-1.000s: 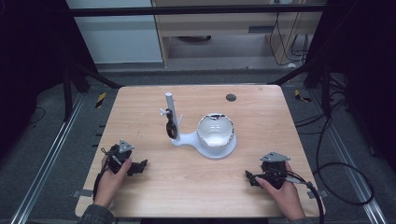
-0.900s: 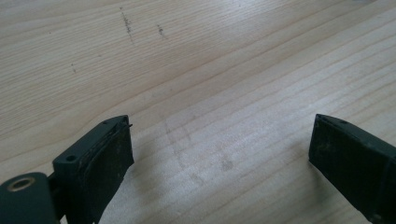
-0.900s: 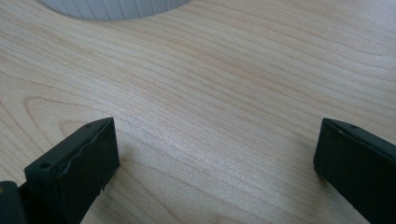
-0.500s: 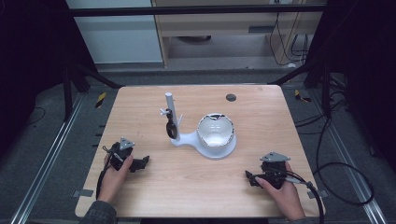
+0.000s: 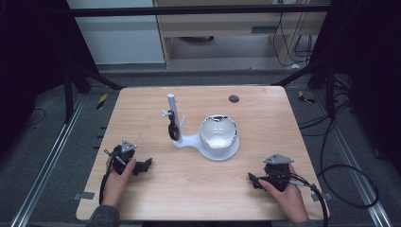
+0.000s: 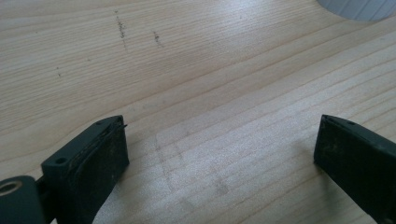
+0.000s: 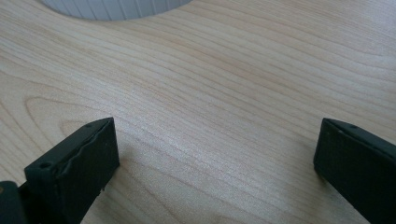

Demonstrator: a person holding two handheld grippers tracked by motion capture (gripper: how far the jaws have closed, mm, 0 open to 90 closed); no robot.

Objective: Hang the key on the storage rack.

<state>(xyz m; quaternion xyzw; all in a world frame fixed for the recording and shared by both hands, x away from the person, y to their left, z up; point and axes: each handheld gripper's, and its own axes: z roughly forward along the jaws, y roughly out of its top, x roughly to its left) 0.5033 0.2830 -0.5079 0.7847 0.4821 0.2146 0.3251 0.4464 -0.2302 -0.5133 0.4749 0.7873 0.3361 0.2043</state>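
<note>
High view shows a light wooden bench point(image 5: 142, 118) with a white stand point(image 5: 208, 146) near its middle: an upright post point(image 5: 172, 113) at the left of its base and a white bowl-shaped cup point(image 5: 217, 132) at the right. A small dark object point(image 5: 173, 130), perhaps a ring or clip, hangs on the post. A dark round spot point(image 5: 233, 99) sits toward the far edge. The left claw point(image 5: 145, 164) rests on the bench near the left front, held in the left hand point(image 5: 118, 172); the right claw point(image 5: 253, 179) rests near the right front in the right hand point(image 5: 283, 191). Left gripper view and right gripper view each show black jaws spread wide over bare wood, gripping nothing, with the stand's white ribbed base at the top edge.
</note>
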